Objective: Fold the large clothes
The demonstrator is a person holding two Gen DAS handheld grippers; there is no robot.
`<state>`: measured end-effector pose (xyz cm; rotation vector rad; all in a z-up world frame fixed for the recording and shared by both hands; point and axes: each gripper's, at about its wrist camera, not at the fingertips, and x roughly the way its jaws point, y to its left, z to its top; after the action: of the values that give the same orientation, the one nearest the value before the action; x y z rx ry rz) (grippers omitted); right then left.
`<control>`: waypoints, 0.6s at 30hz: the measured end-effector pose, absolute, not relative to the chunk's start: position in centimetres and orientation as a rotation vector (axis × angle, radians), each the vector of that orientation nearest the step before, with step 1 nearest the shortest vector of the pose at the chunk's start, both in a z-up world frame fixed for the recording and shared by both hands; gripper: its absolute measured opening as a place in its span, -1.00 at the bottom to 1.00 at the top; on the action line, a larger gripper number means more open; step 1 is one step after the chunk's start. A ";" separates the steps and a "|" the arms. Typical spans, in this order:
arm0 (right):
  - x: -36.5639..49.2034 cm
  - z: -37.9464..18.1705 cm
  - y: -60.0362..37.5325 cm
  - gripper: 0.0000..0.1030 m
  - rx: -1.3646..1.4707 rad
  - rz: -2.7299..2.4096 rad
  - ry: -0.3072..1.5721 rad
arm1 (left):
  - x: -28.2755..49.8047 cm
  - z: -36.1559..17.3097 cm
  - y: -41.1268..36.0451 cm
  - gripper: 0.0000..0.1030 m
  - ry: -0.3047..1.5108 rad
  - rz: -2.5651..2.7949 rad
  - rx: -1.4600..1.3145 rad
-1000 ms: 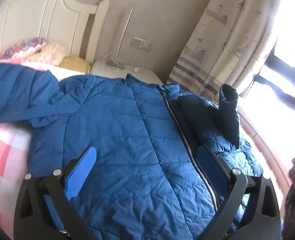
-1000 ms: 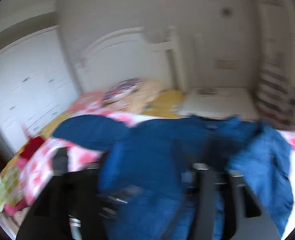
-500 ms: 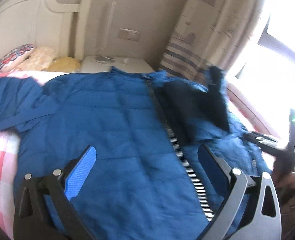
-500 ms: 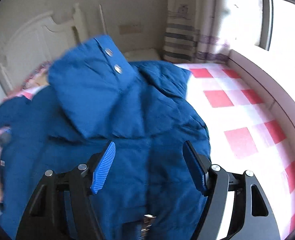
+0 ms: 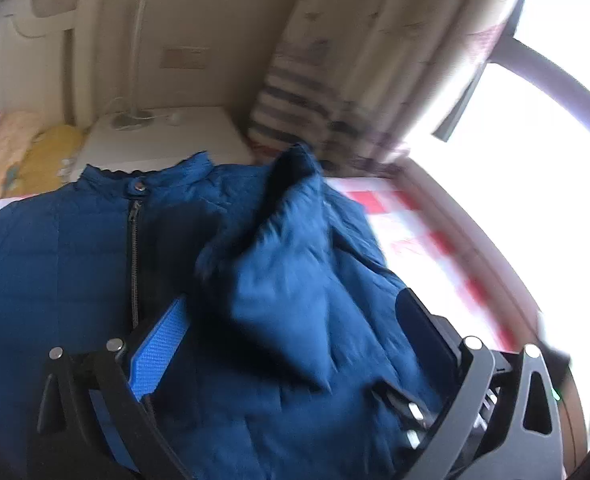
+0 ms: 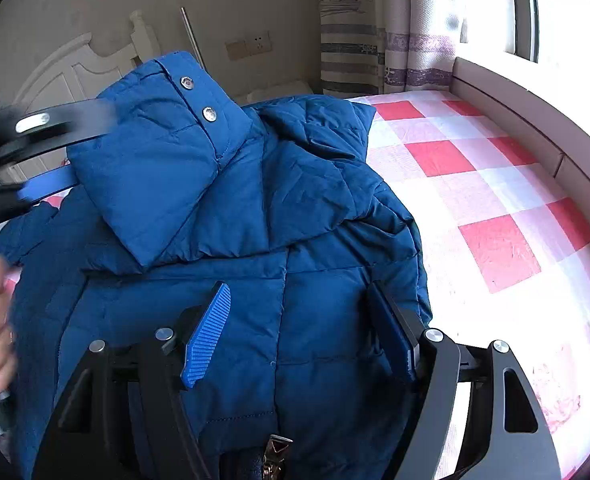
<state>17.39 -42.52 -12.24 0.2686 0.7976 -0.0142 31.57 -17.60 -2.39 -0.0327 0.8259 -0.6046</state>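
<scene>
Plainly, the folding is only begun. A blue padded jacket (image 6: pixel 255 208) is spread on the checked bed sheet (image 6: pixel 495 184), and its right sleeve (image 6: pixel 167 160), the cuff with two snaps uppermost, has been laid back across the body of the jacket. The zip (image 5: pixel 134 264) is closed up to the collar, beside the white nightstand (image 5: pixel 163 136). The other sleeve cannot be made out in these views, and no fold of the body or hem is to be seen; by judgement, most of the work is left.

The left gripper (image 5: pixel 295 340) is held over the folded sleeve, which lies between its fingers. Its jaws have just been closing a little, yet they stand wide and the pads are not pressed on cloth.

The right gripper (image 6: pixel 299 332) is lowered over the jacket's right side, near the sheet. Its jaws are apart, quilted cloth is seen between them, and nothing is gripped. The left gripper appears blurred just beyond the cuff.
</scene>
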 end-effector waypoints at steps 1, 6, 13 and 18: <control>17.4 -12.2 -42.6 0.37 0.278 -0.010 0.795 | 32.1 -2.8 -17.9 0.43 0.841 -0.599 -0.047; 17.0 -12.4 -43.6 0.37 0.348 0.005 0.774 | 30.1 -1.7 -15.7 -0.72 0.751 -0.599 -0.091; 17.0 -12.5 -43.7 0.37 0.356 0.005 0.774 | 27.5 3.6 -0.6 -0.72 0.578 -0.438 -0.269; 17.1 -12.7 -43.7 0.39 0.354 0.006 0.780 | 28.5 -0.2 9.6 -0.59 0.716 -0.307 -0.415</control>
<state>17.13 -43.74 -12.67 0.3541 0.7802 0.0060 28.54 9.61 -0.22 -0.4149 0.7160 -0.3069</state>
